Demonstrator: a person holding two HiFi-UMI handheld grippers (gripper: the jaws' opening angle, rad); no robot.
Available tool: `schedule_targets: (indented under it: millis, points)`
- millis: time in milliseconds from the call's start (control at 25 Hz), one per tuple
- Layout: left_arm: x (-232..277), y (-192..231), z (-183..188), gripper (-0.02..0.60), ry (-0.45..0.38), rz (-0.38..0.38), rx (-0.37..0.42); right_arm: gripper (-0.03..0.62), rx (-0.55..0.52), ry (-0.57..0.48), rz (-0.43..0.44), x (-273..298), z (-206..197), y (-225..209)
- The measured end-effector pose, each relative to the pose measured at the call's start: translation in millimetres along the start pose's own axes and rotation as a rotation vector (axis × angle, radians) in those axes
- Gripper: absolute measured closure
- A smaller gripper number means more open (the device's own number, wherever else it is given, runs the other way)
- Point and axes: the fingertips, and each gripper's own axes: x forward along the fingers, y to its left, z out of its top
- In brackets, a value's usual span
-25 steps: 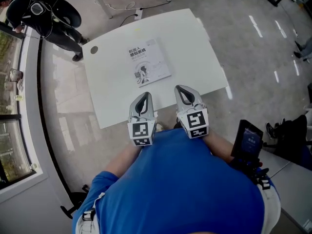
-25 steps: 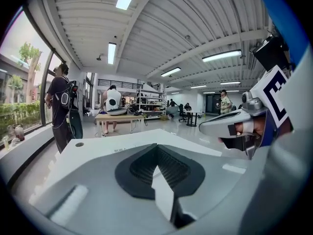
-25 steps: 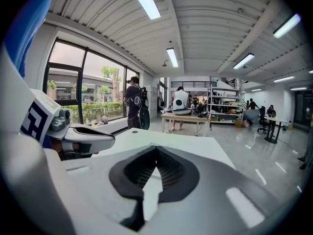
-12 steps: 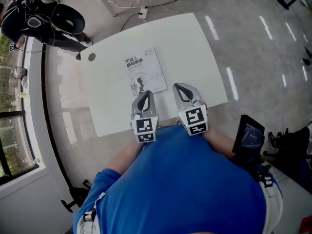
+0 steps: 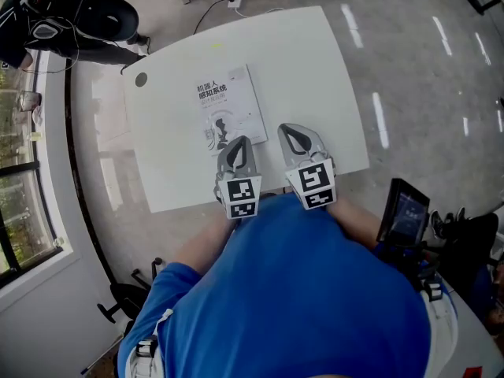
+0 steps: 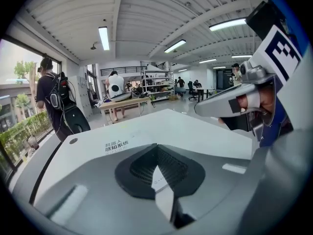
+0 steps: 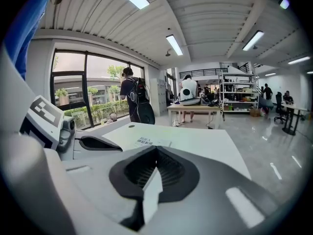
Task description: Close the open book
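Observation:
A white book (image 5: pixel 228 107) lies shut, cover up, on the white table (image 5: pixel 315 69); its printed cover also shows in the left gripper view as book (image 6: pixel 116 145) and in the right gripper view as book (image 7: pixel 151 142). My left gripper (image 5: pixel 240 142) is shut and empty, its tip over the book's near edge. My right gripper (image 5: pixel 294 130) is shut too, with nothing in it, over bare table just right of the book. In each gripper view the jaws meet at the tip: left gripper (image 6: pixel 156 146), right gripper (image 7: pixel 155 148).
A round cable hole (image 5: pixel 141 79) sits near the table's far left corner. A person with a black backpack (image 5: pixel 47 22) stands beyond that corner by the window. A dark screen device (image 5: pixel 403 219) is at my right side. Polished floor surrounds the table.
Both grippers have moved forward and down toward the table. The left tip, earlier short of the book, now reaches its near edge. The book has not moved.

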Motion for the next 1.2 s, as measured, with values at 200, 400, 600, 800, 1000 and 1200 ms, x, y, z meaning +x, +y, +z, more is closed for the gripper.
schedule_targets:
  millis: [200,400,600,800,1000,1200]
  points:
    - [11.9,-13.0,-15.9,0.574,0.079,-0.003,0.026,0.591,0.028,0.024,0.008,4.0,-10.5,-7.2]
    - [35.3,-28.7,-26.1,0.574,0.134,-0.014,0.066,0.591,0.045,0.045,0.016,9.6,-22.0,-20.3]
    - [51.0,-43.7,-38.7,0.401,0.204,-0.036,0.125,0.591,0.05,0.064,0.031,13.7,-27.4,-32.5]
    - [62.2,-51.6,-59.1,0.326,0.269,-0.026,0.22,0.591,0.048,0.078,0.047,19.4,-31.7,-41.6]
    - [68.0,-51.2,-69.1,0.325,0.297,-0.008,0.277,0.591,0.044,0.086,0.064,22.8,-31.8,-46.7]
    - [74.0,-46.9,-74.0,0.325,0.32,0.005,0.286,0.591,0.047,0.097,0.081,27.8,-33.5,-49.3]
